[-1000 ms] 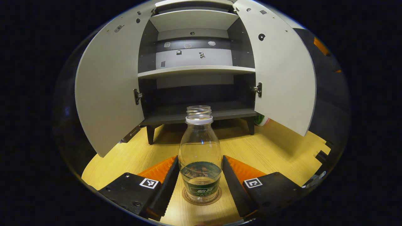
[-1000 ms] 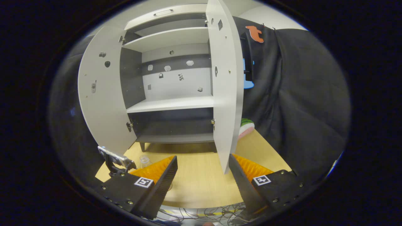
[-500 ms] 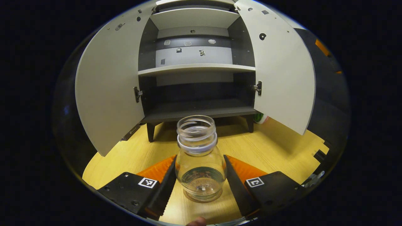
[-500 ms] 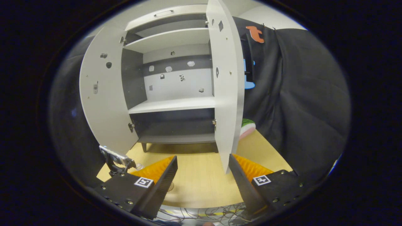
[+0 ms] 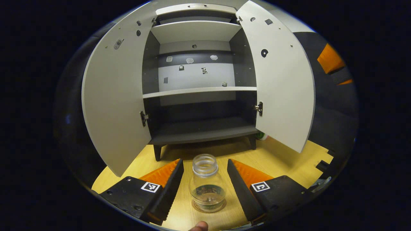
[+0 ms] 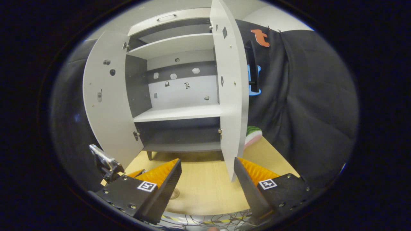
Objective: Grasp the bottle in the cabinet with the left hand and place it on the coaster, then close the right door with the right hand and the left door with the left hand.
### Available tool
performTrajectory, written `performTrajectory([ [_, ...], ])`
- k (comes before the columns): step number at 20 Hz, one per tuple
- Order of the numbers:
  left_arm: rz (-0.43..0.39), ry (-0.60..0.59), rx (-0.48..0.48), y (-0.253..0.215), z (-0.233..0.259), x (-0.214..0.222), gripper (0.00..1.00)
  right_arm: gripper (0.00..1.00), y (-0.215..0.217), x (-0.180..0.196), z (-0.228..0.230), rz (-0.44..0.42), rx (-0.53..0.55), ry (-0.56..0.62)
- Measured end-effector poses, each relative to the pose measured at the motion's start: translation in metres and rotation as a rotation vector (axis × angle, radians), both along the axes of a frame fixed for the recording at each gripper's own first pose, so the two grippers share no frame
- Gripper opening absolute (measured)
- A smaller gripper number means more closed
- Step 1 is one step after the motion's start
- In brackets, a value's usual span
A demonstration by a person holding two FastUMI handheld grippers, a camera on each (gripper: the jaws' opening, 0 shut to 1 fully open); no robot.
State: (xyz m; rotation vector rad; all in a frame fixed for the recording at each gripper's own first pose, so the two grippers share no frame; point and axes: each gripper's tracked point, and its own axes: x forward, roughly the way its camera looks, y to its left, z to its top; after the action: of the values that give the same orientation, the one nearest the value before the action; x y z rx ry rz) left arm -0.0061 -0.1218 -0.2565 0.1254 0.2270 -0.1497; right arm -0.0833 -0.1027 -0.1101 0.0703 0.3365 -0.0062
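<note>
- Bottle [image 5: 205, 187] is seen upright on the coaster [image 5: 208, 207] on the wooden table [image 5: 282, 160], in front of the cabinet [image 5: 199, 93]; the coaster is mostly hidden beneath it.
- Left gripper [image 5: 205, 183] is held wide, its fingers on either side of the bottle, apart from it.
- Right gripper [image 6: 207, 179] is spread wide with nothing held, near the lower edge of the right door [image 6: 232, 96].
- Both doors are open; left door [image 5: 115, 96] is cut off at the view's edge.

Left gripper [image 5: 205, 168] — back from bottle [image 5: 206, 187]
</note>
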Motion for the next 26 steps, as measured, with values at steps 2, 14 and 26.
performTrajectory([
  [2,-0.002,-0.026,-0.007,-0.003,0.02,0.0,0.88,0.95,-0.006,0.006,0.013,-0.004,0.003,-0.028],
  [14,-0.029,-0.192,-0.075,-0.021,0.166,0.001,0.89,0.99,-0.099,0.042,0.11,-0.098,0.037,-0.243],
  [26,0.09,-0.253,-0.074,0.013,0.213,-0.001,0.94,1.0,-0.13,0.096,0.125,-0.046,0.018,-0.265],
])
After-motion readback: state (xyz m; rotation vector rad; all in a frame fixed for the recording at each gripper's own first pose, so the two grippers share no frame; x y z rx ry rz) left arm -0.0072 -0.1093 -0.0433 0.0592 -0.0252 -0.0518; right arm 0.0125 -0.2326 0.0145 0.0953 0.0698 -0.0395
